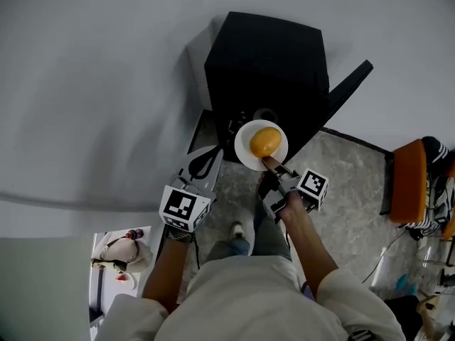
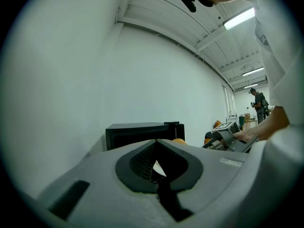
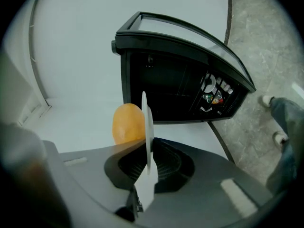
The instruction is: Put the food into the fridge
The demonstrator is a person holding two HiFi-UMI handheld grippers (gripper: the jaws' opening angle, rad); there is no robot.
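The black mini fridge (image 1: 270, 62) was found at the upper centre of the head view, set against a pale wall, with its door (image 1: 348, 84) swung open toward the upper right. A white plate (image 1: 245, 155) was recorded just below the fridge opening, at the centre of the frame, outside the cabinet. A round orange-yellow food item (image 1: 265, 141) was seen resting on it.

The right gripper (image 1: 270, 164) was noted clenched on the lower rim of the plate. In the right gripper view the plate (image 3: 147, 122) was seen edge-on, pinched between the jaws of the right gripper (image 3: 148, 160), with the food item (image 3: 127, 122) to its left. The dark fridge interior (image 3: 166, 80) was seen beyond, and small coloured items were seen in the door shelf (image 3: 213, 96) at centre right, too small to identify.

The left gripper (image 1: 210, 153) was observed left of the plate, apart from it. In the left gripper view the jaws of the left gripper (image 2: 159, 172) were found closed together with nothing between them. The fridge (image 2: 137, 134) was seen ahead at mid-frame.
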